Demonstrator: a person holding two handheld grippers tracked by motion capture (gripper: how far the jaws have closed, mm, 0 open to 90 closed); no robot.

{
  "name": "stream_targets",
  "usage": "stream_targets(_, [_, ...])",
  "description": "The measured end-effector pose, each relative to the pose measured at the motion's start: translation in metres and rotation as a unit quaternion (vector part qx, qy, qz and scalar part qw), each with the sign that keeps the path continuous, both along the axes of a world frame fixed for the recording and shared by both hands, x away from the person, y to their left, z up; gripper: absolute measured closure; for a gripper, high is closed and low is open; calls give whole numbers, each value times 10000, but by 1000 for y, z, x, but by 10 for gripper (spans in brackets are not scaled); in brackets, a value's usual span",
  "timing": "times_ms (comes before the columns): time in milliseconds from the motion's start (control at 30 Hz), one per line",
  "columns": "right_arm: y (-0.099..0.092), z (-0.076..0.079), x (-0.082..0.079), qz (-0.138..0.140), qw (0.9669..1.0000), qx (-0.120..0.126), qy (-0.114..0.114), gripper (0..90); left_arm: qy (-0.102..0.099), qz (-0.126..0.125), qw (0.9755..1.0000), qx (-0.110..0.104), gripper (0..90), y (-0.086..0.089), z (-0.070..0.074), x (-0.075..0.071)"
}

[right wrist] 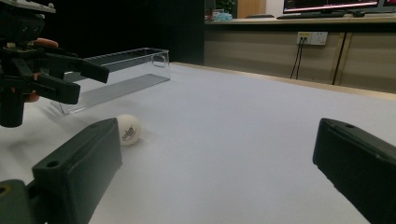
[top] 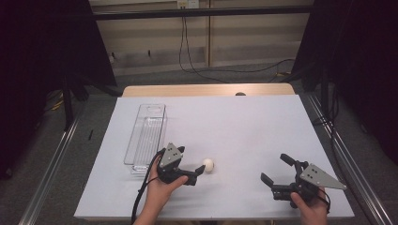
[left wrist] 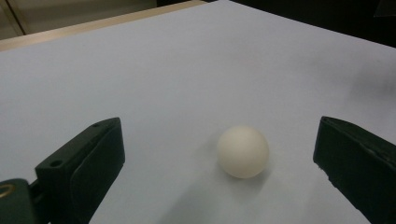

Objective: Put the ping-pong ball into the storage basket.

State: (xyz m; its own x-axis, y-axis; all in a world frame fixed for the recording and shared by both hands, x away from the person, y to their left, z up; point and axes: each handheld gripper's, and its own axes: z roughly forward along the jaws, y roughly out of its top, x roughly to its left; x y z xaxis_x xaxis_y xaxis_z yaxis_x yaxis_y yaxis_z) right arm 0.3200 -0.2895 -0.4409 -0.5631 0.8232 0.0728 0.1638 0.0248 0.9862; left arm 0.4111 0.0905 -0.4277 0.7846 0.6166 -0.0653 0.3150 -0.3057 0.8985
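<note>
A small white ball (top: 208, 164) rests on the white table top (top: 234, 122) near the front. My left gripper (top: 191, 161) is held low just left of it, open, its jaws pointing at the ball. In the left gripper view the ball (left wrist: 243, 150) lies between the two spread jaws of the left gripper (left wrist: 219, 135), touching neither. My right gripper (top: 275, 168) is open at the front right, with nothing in it, aimed left. In the right gripper view, past the right gripper (right wrist: 217, 140), the ball (right wrist: 128, 129) shows printed lettering, and the left gripper (right wrist: 86, 83) hovers beside it.
A long clear plastic box (top: 145, 136) lies open-topped on the left side of the table, running front to back; it also shows as the clear box (right wrist: 126, 70) behind the ball. Metal rails flank the table. Cables hang at the far wall.
</note>
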Motion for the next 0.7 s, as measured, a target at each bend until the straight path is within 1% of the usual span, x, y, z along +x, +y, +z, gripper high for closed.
stream_targets(33, [0,0,0,-4,10000,3,2,7,9,4,10000,56,22,0,0,0])
stream_targets(67, [0,0,0,-11,10000,6,16,7,27,18,10000,24,22,-1,0,0])
stream_targets(133, [0,0,0,-20,10000,15,15,7,47,16,10000,30,22,-2,-1,0])
stream_targets(167, [0,0,0,-19,10000,13,8,7,38,7,10000,45,22,-2,-1,1])
stream_targets(200, [0,0,0,-6,10000,21,10,7,46,-25,10000,11,22,-2,-1,1])
stream_targets(333, [0,0,0,-16,10000,13,10,7,83,-11,9999,71,22,-3,-1,1])
stream_targets(400, [0,0,0,-5,10000,10,0,7,104,-26,9999,35,21,-4,-1,1])
stream_targets(433, [0,0,0,-1,10000,8,6,7,98,-74,9999,39,21,-4,-1,2])
stream_targets(467, [0,0,0,-7,10000,10,19,7,110,-57,9999,32,21,-5,-2,2])
stream_targets(500, [0,0,0,7,10000,5,20,7,102,-33,9999,88,21,-5,-1,2])
stream_targets(567, [0,0,0,7,10000,4,20,7,116,-76,9999,82,21,-6,-2,2])
stream_targets(600, [0,0,0,8,10000,1,17,7,139,-62,9998,122,21,-6,-1,2])
stream_targets(633, [0,0,0,9,10000,3,15,7,143,-56,9998,86,21,-7,-2,2])
stream_targets(700, [0,0,0,2,10000,2,16,7,138,-82,9998,149,21,-7,-2,3])
